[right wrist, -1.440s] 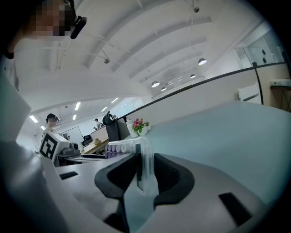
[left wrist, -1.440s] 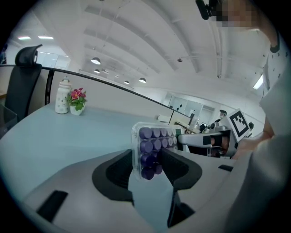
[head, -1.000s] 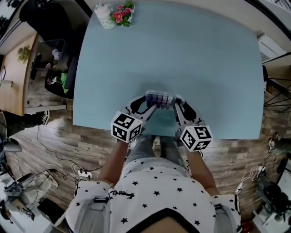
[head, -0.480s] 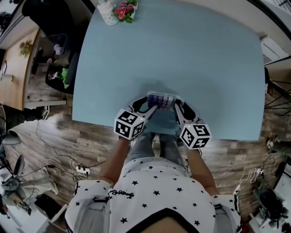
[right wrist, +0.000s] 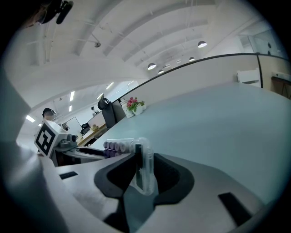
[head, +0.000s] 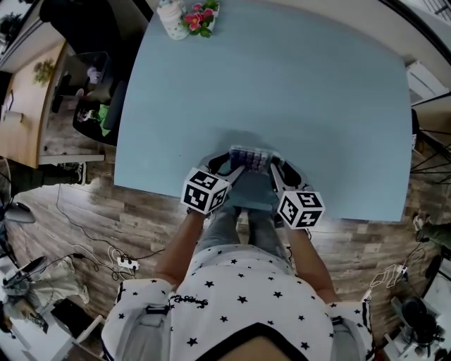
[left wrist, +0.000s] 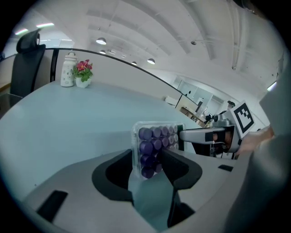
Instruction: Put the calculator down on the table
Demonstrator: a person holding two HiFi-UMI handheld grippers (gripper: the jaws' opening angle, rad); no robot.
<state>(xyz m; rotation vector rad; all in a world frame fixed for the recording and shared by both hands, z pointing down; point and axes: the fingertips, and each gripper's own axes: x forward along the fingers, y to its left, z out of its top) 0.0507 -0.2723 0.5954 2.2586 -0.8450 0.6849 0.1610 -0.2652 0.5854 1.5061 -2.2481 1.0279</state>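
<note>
A calculator point(head: 251, 156) with purple keys and a clear case is held between both grippers, just above the near edge of the light blue table point(head: 282, 84). My left gripper point(head: 236, 164) is shut on its left end, and in the left gripper view the keys point(left wrist: 153, 144) stand upright between the dark jaws. My right gripper point(head: 273, 166) is shut on its right end. In the right gripper view the calculator's clear edge point(right wrist: 143, 169) sits between the jaws. Whether the calculator touches the tabletop is hidden.
A white bottle point(head: 171, 15) and a small pot of pink flowers point(head: 199, 15) stand at the table's far left corner. A black chair point(head: 95, 106) is beside the table's left side. Cables lie on the wooden floor point(head: 106, 240).
Both grippers have sunk a little toward the table with the calculator still held between them. The grip on it looks unchanged.
</note>
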